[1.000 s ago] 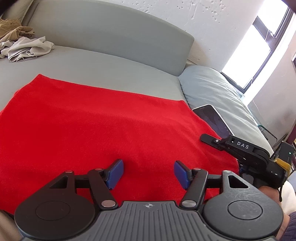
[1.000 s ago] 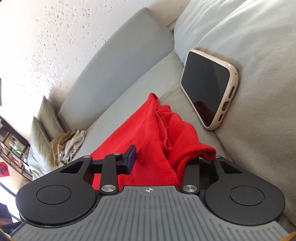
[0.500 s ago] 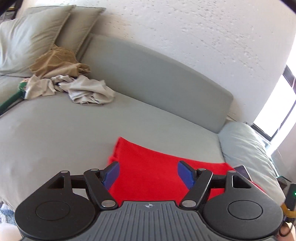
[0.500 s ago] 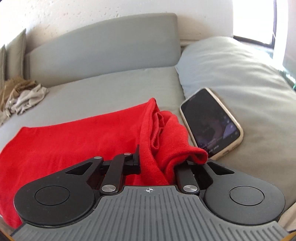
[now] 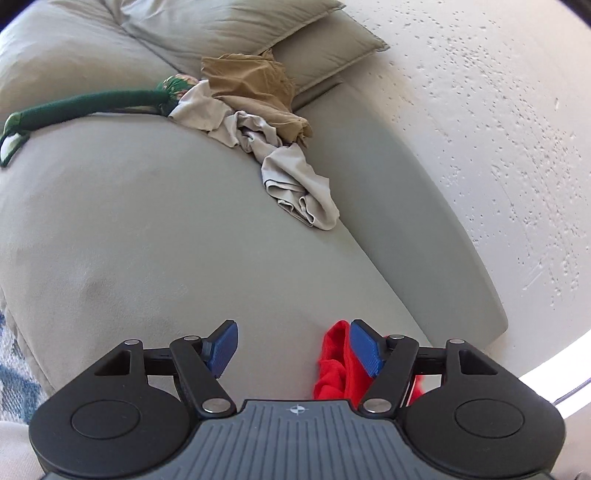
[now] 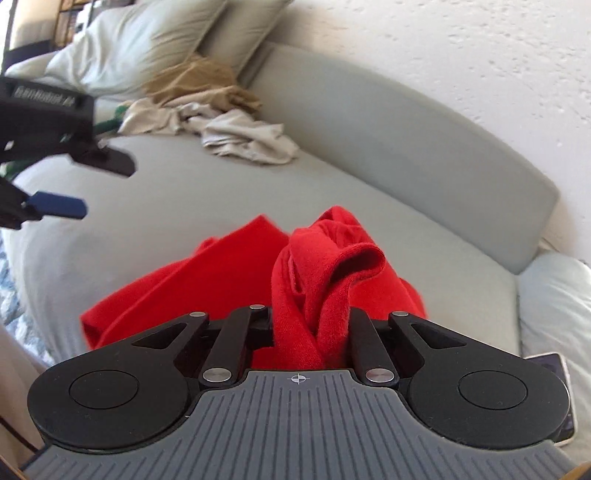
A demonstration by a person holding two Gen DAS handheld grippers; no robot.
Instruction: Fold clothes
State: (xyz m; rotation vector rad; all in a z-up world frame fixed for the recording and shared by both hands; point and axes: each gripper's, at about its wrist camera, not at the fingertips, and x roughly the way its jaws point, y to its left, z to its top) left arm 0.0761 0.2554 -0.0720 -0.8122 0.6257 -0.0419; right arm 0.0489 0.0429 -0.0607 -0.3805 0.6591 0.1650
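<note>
The right tool [image 6: 312, 325] has a thick bunch of the red garment [image 6: 325, 273] between its fingers, and its jaws are closing on that wad. The rest of the cloth trails down and to the left onto the grey sofa seat [image 6: 184, 206]. Gripping a gathered edge like this looks meant to carry that side across the garment for a fold.

The left tool [image 5: 291, 345] stands open with nothing between its blue pads [image 5: 221, 347], and its jaws are narrowing a little. A ridge of the red cloth lies just beside its right pad, apparently not gripped. It points over bare seat, probably heading for another edge to pin or lift.

Far on the seat, against the cushions [image 5: 236, 26], a tan garment [image 5: 255, 85] and a pale crumpled one [image 5: 295, 181] wait in a heap, with a green cord-like thing [image 5: 85, 107] to their left.

Much is hidden: the right tool's pads are buried in cloth, so the grasped part cannot be told. The garment's type and outline are unclear. A phone [image 6: 554, 369] shows only as a corner at the right, behind the tool body, and the right view is blurred.
</note>
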